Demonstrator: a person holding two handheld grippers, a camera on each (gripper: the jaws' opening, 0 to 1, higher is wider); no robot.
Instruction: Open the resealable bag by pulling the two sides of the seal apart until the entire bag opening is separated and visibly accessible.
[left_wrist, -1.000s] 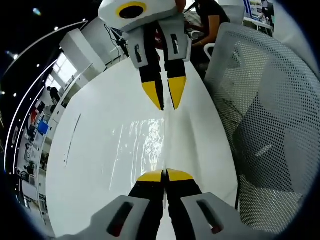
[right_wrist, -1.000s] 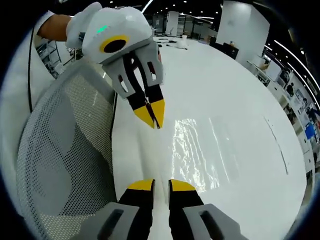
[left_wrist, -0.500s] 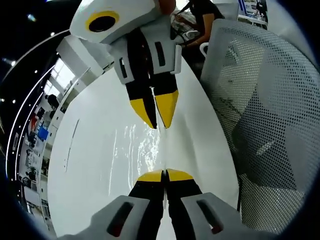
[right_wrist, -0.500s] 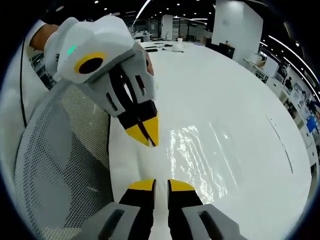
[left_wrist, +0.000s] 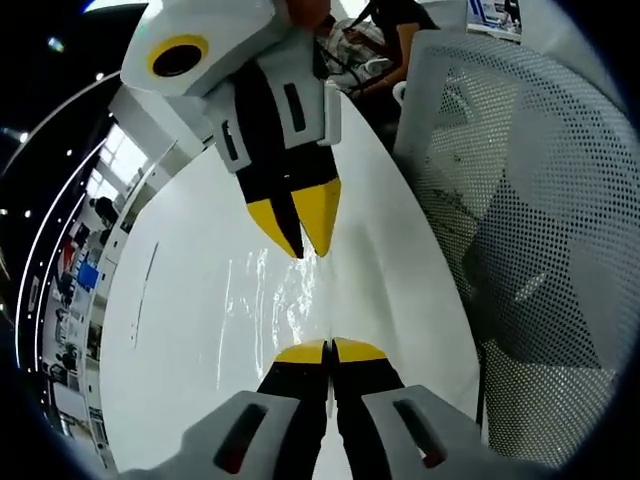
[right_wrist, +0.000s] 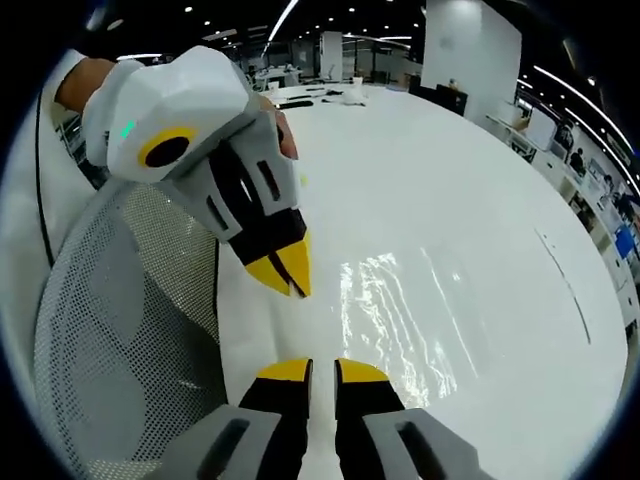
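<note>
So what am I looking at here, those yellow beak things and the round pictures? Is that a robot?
No robot: a person holds a two-jaw gripper in each hand, and a fisheye camera rides on each one. In the left gripper view, the left gripper rises from the bottom, and the right gripper comes in from above. The right gripper view is the reverse: the right gripper below, the left gripper above. On the white table lies a clear resealable bag, shiny and hard to make out. Both grippers look pinched on its near edge, though I cannot be sure. A mesh chair stands beside the table.
</note>
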